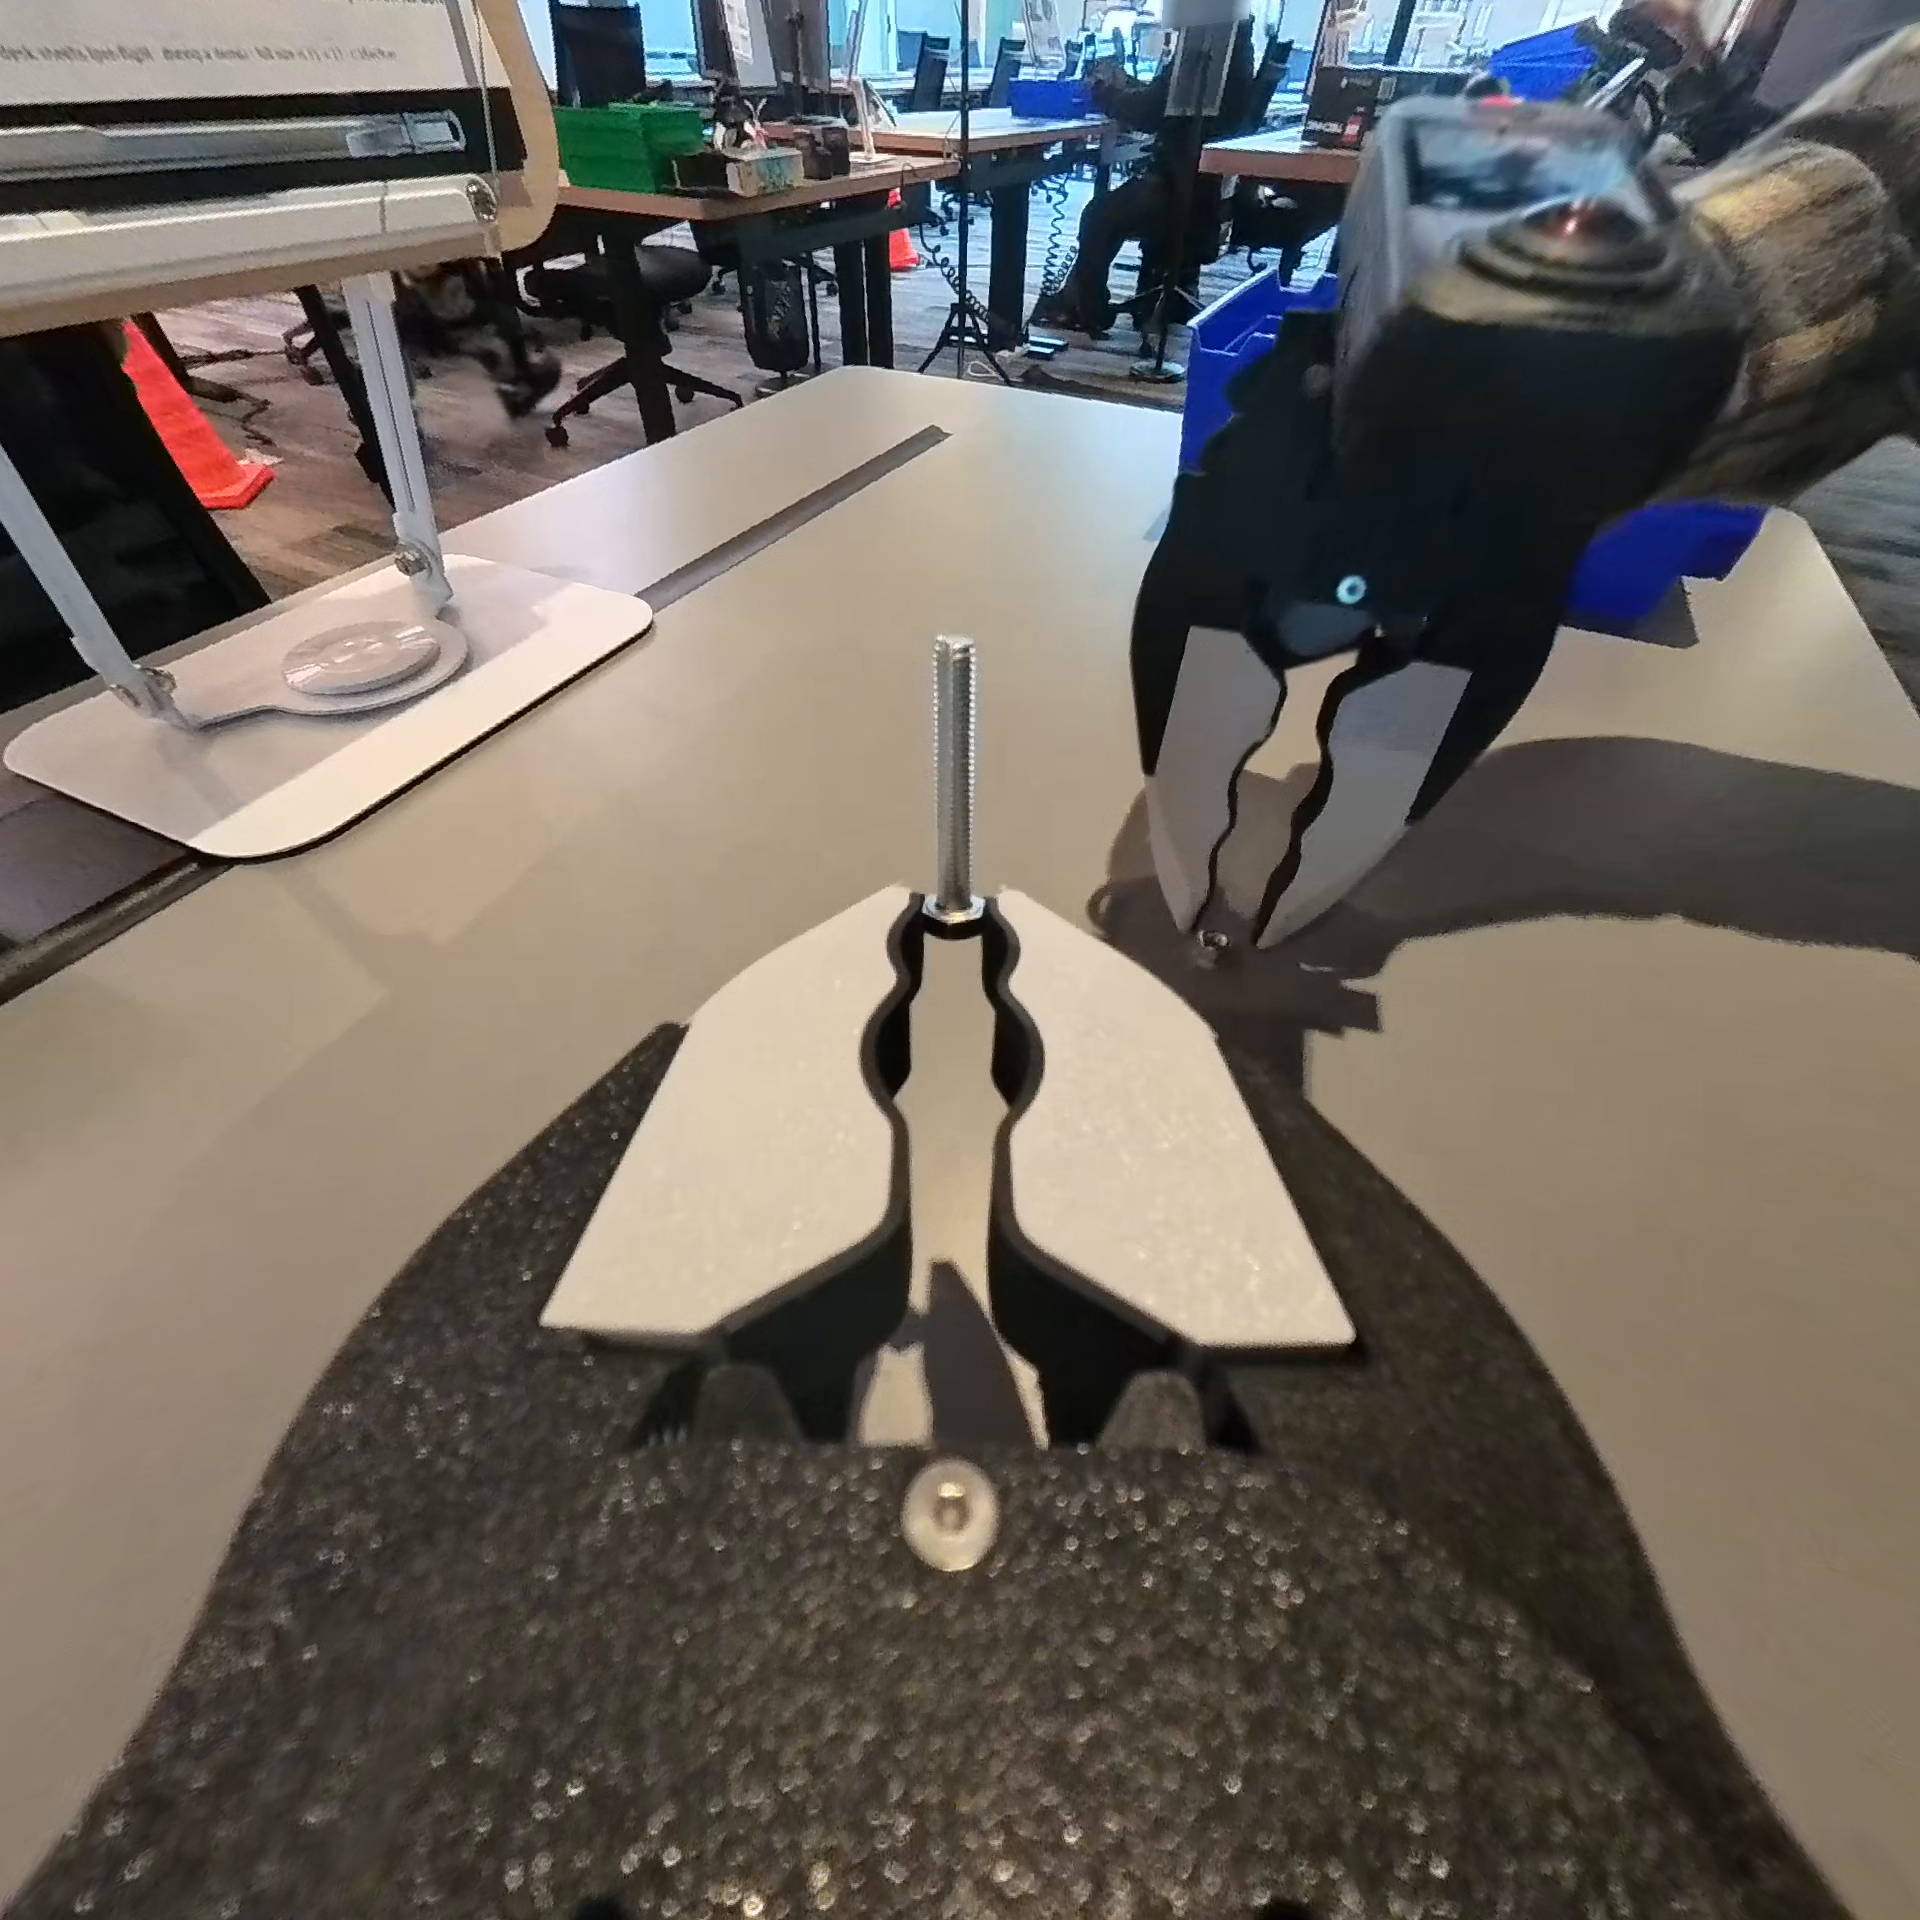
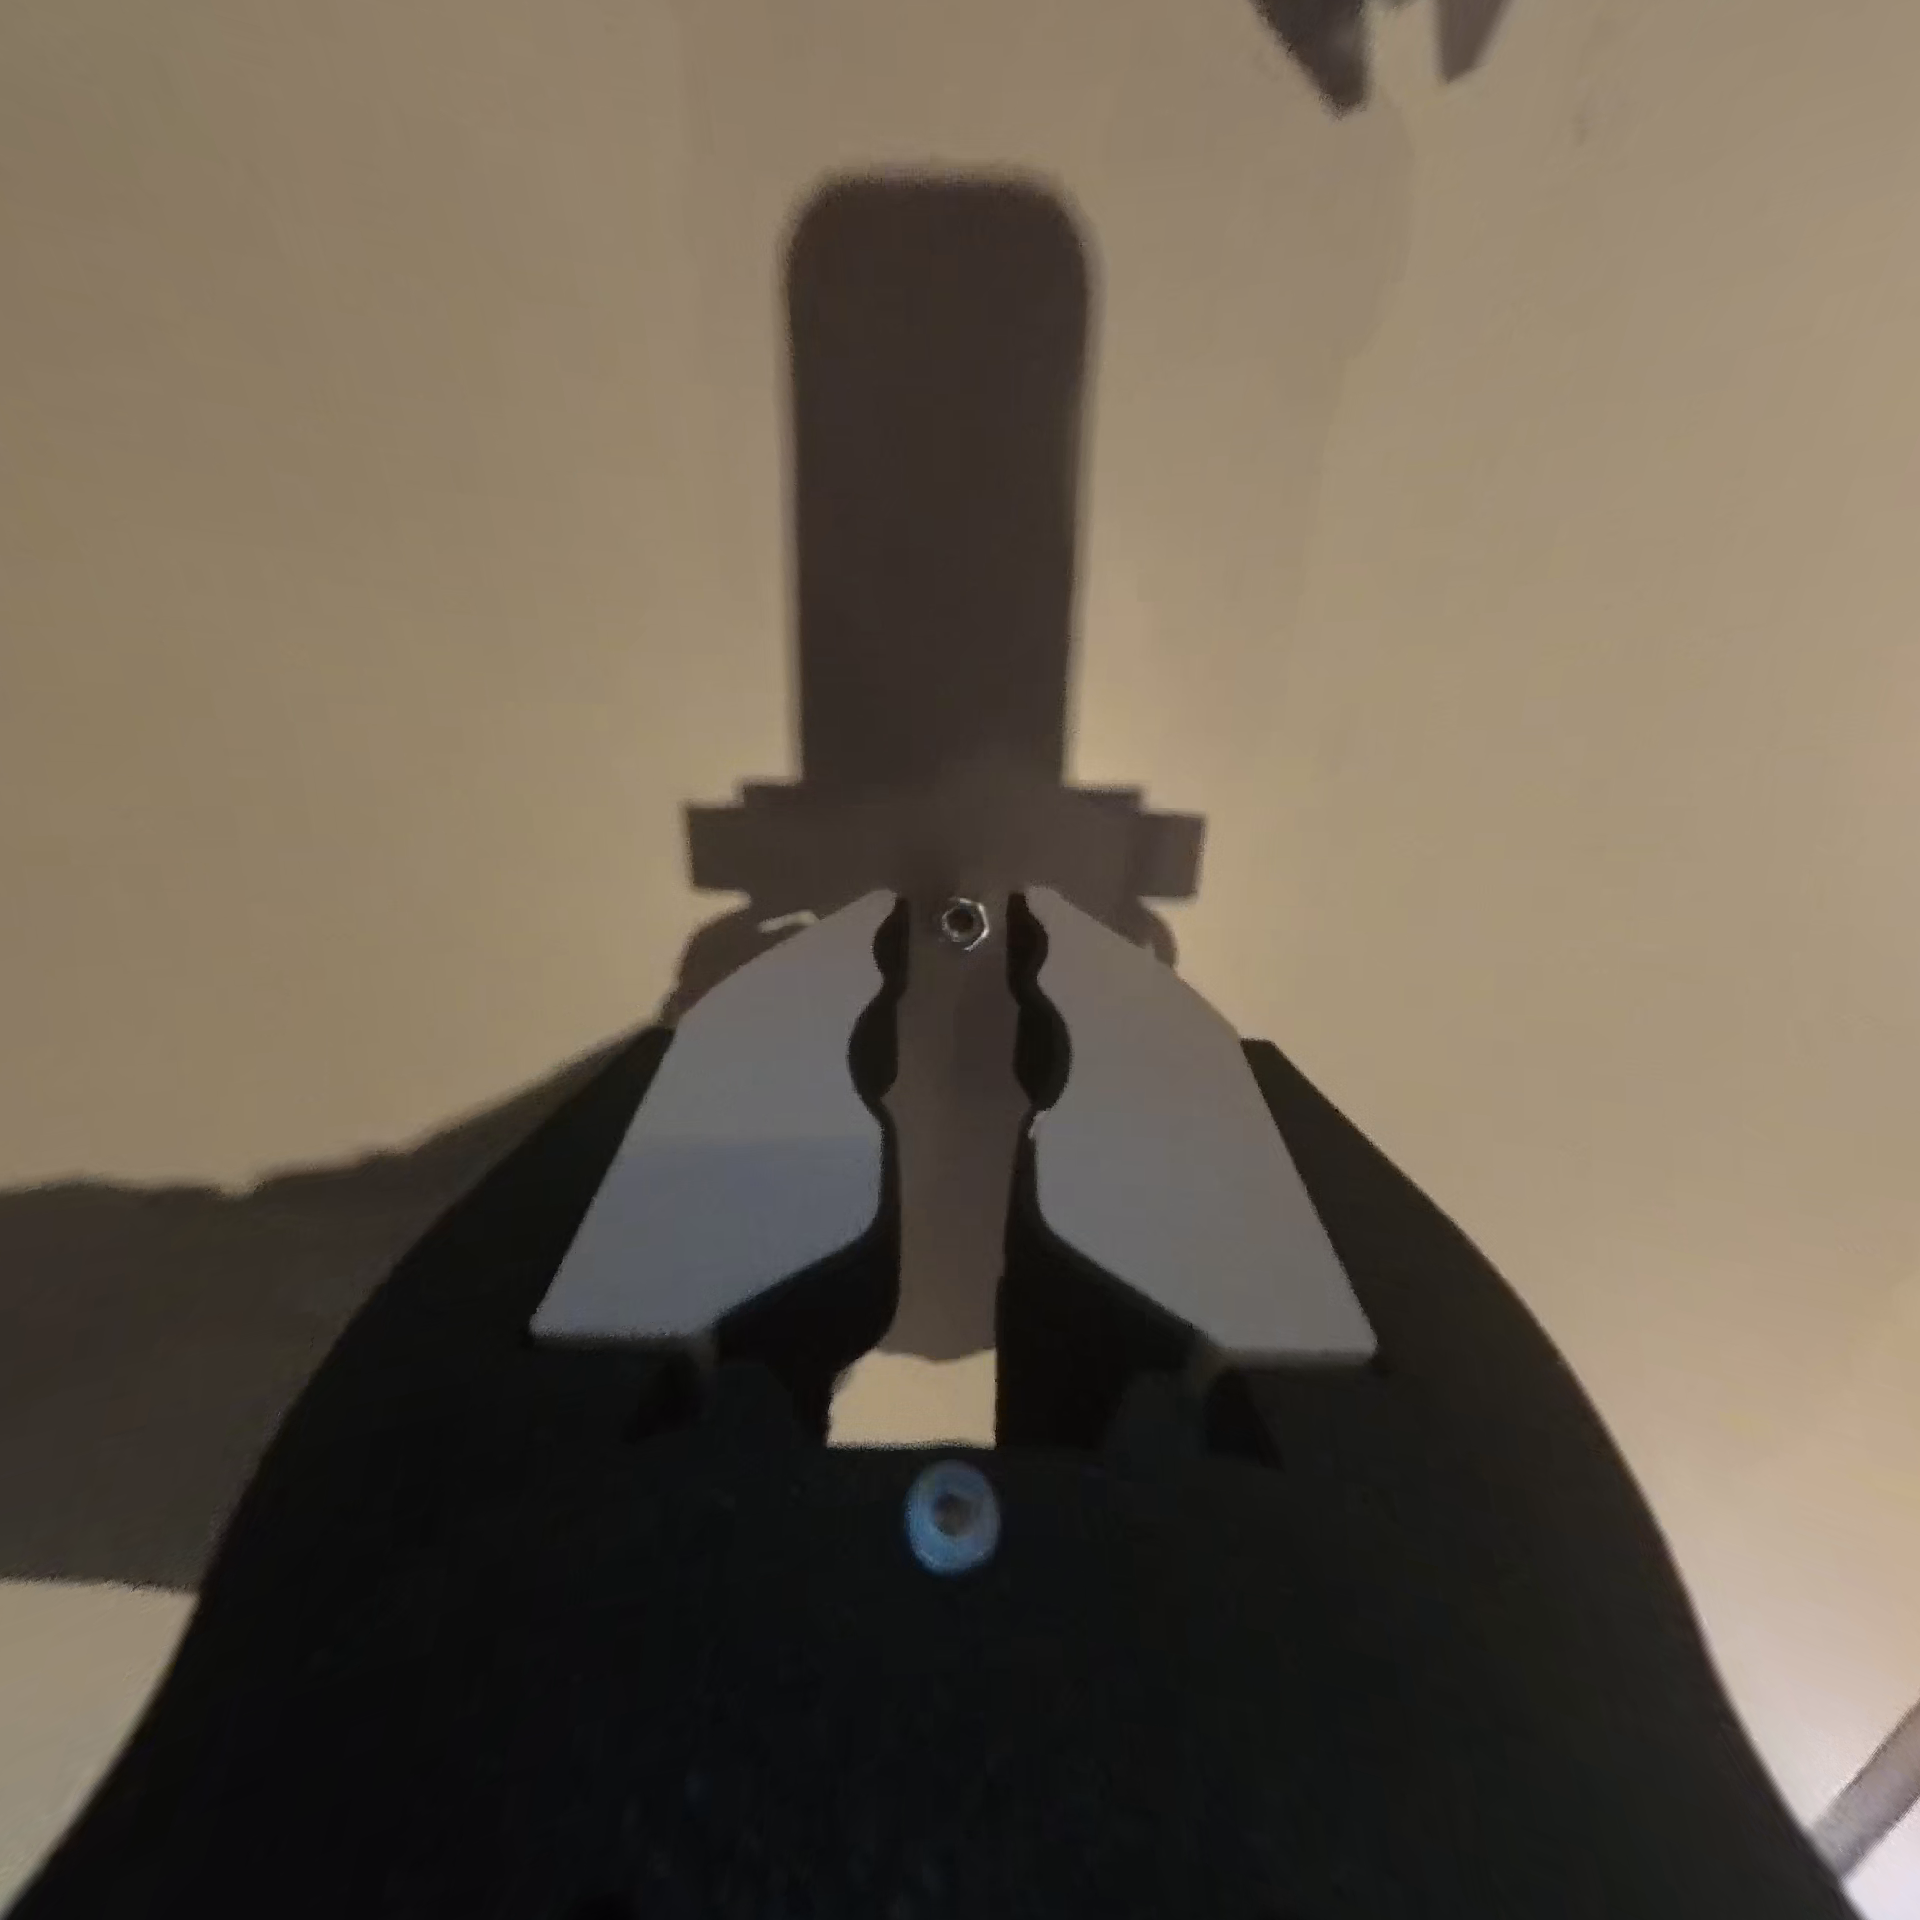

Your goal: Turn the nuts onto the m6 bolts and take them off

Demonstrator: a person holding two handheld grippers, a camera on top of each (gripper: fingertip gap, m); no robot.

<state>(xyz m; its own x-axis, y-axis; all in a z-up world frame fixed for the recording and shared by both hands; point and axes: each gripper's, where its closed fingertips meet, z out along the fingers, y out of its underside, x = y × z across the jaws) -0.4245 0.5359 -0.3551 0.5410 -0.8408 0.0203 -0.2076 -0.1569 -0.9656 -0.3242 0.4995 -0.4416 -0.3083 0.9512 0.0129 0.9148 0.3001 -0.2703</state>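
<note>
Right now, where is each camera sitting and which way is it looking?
Left wrist view: sits on the left gripper, looks level across the table; own fingers clamp the head of an upright bolt; the right gripper and a camouflage sleeve show.
Right wrist view: sits on the right gripper, looks straight down at the table; own fingers stand either side of a nut, not touching it.
Shared: the table, the nut, the right gripper.

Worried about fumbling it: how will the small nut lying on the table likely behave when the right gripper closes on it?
The nut is tiny, metal, lying flat: probably rigid and light. Its smooth hex faces may slip or skid on the table. The right gripper straddles it with gaps either side, so off-centre closing could nudge it.
</note>
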